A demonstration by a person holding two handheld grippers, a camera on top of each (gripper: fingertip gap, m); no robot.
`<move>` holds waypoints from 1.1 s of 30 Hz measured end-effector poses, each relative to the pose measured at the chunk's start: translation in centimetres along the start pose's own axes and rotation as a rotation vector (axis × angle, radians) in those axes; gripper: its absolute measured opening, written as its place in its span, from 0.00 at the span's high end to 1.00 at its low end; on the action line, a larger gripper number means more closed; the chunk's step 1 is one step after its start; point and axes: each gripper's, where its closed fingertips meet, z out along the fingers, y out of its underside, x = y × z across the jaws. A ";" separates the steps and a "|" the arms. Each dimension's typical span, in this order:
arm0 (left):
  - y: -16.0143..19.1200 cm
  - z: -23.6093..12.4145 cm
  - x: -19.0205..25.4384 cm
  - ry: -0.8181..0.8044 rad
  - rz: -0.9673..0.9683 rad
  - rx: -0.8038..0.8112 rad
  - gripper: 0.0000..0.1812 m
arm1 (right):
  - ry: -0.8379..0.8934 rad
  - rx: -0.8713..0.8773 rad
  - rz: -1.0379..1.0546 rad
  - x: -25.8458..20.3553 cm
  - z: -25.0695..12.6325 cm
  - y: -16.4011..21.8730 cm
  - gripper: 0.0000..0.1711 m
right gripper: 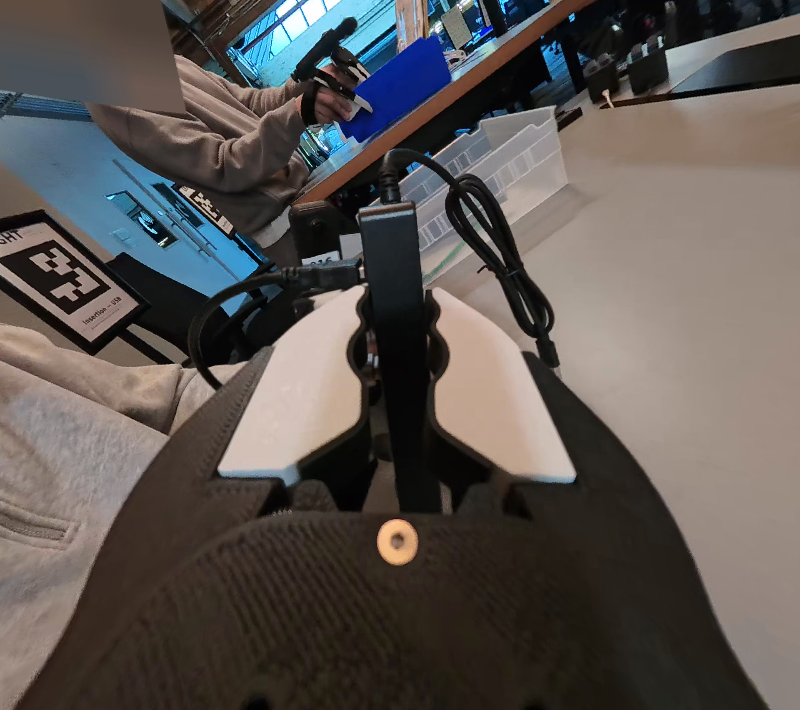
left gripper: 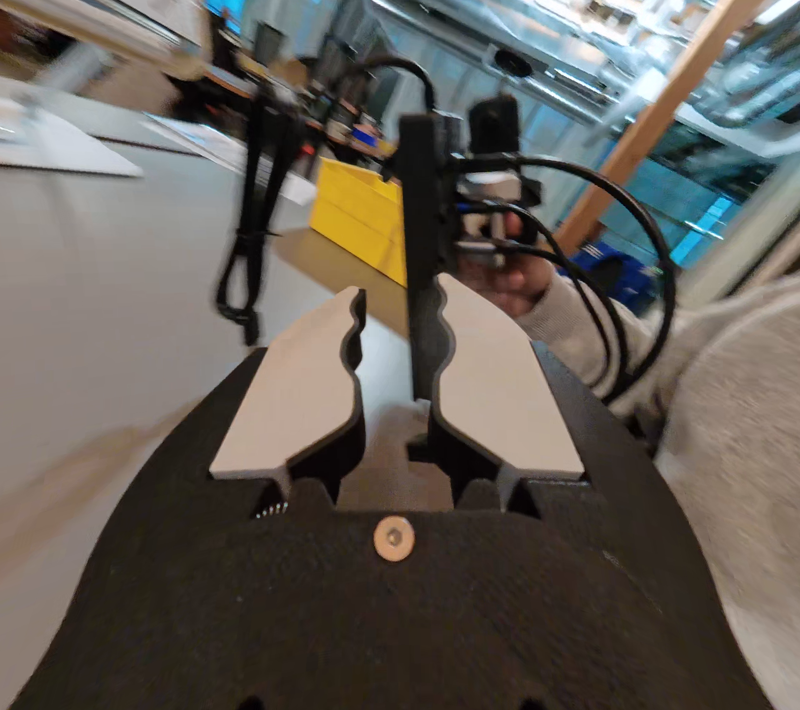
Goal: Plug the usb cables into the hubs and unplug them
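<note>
A black USB hub [right gripper: 391, 256] stands upright between my right gripper's [right gripper: 397, 293] white fingers, which are shut on it. A black USB plug [right gripper: 329, 276] sits in the hub's left side. The hub's own cable [right gripper: 498, 247] leaves its top and hangs bundled to the right. In the left wrist view the same hub [left gripper: 422, 191] rises between my left gripper's [left gripper: 400, 286] fingers. It rests against the right finger [left gripper: 485, 364], and the left finger stands apart. Three black cables [left gripper: 640, 256] loop from the hub's side. The right gripper [left gripper: 489, 187] holds the hub from beyond.
A yellow bin [left gripper: 359, 213] sits on the white table [left gripper: 108, 299] behind the hub. A clear plastic bin [right gripper: 511, 156] stands at the table's far edge. Another person [right gripper: 225, 135] works with grippers at a blue bin [right gripper: 402, 83] on the table behind. A framed marker sign [right gripper: 65, 278] stands at the left.
</note>
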 end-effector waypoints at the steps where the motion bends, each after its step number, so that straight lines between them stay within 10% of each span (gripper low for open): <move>1: -0.6 -0.5 -1.0 -0.065 0.008 0.041 0.77 | -0.007 -0.003 -0.009 -0.3 0.1 0.0 0.86; 7: 1.4 0.5 -3.1 -0.161 -0.058 -0.054 0.40 | -0.041 -0.037 -0.015 -1.7 1.2 0.9 0.86; 17: 5.7 3.6 2.0 0.009 -0.014 -0.275 0.41 | -0.026 -0.028 -0.062 -3.4 3.0 2.1 0.86; 22: 7.2 3.8 3.9 0.117 -0.049 -0.358 0.66 | -0.028 -0.062 -0.121 -4.0 3.8 3.2 0.86; 33: 4.3 2.9 3.4 0.177 -0.213 -0.224 0.71 | 0.027 -0.037 -0.056 -2.1 2.1 1.0 0.71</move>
